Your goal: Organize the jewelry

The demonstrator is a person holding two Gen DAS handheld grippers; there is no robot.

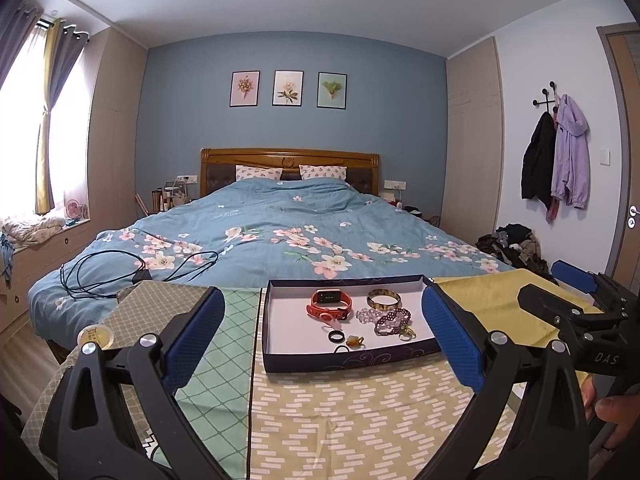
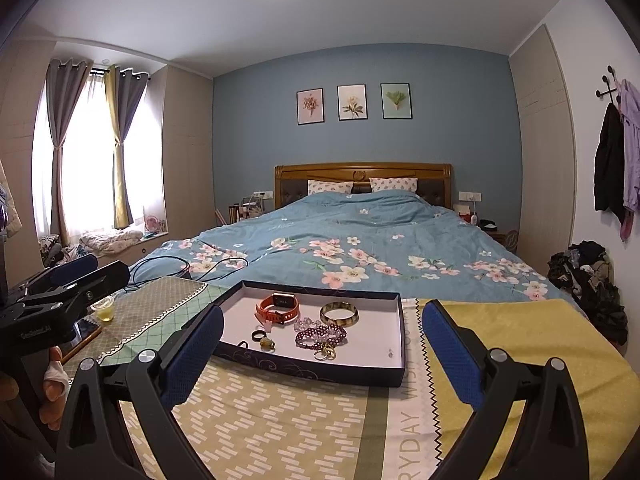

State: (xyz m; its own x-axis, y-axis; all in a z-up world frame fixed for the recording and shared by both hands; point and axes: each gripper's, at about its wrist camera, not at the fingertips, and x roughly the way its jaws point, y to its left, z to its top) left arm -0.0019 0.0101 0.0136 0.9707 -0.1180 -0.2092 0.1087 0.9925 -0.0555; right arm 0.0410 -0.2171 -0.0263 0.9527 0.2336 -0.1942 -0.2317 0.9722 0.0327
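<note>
Both grippers, left [image 1: 324,336] and right [image 2: 322,344], hover wide-jawed and empty short of the tray [image 2: 394,370] holding watch [image 2: 278,307], bangle [image 2: 339,313], beads [image 2: 320,336], rings [image 2: 258,335].

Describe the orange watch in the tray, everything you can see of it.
The orange watch lies in the far left part of the shallow dark-walled tray, on its white floor. It has a dark rectangular face in an orange case, tilted up toward the cameras, and a strap that looks like rubber, curled in a loose loop with holes along one end. It rests apart from the gold bangle on its right; the bead bracelets lie just in front. Neither claw touches it.
</note>
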